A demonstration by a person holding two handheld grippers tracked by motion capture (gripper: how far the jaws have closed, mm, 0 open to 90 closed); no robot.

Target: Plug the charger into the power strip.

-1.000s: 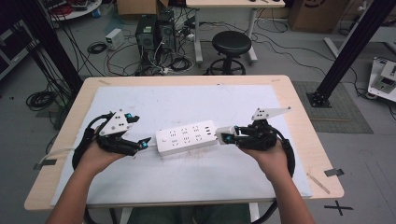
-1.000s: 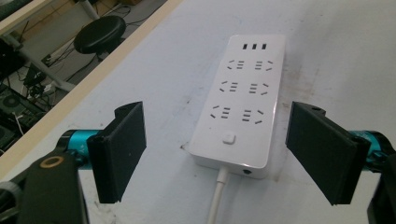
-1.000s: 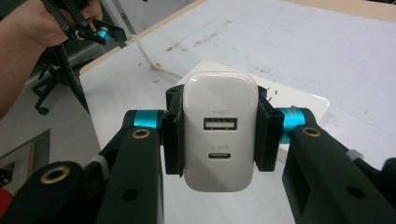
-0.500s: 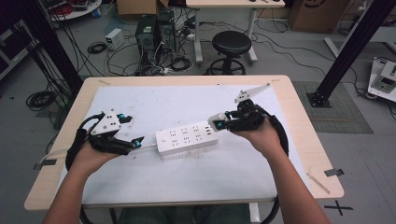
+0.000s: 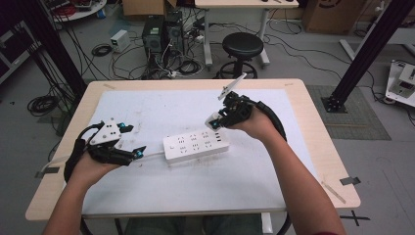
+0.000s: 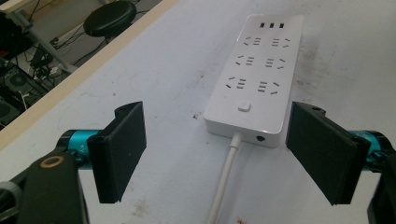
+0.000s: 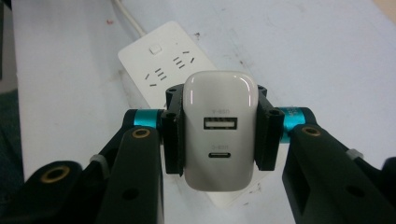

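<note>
Right gripper (image 7: 219, 135) — I had jaws clamped on white charger (image 7: 219, 116), above power strip (image 5: 196, 145); left gripper (image 6: 217, 151) wide open, empty.

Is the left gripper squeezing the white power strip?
No, in the left gripper view the left gripper is wide open, its two black jaws standing apart on either side of the power strip without touching it.

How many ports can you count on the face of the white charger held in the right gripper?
2: on the charger, clamped in the right gripper, a rectangular port sits above a smaller oval one. Other faces are hidden.
</note>
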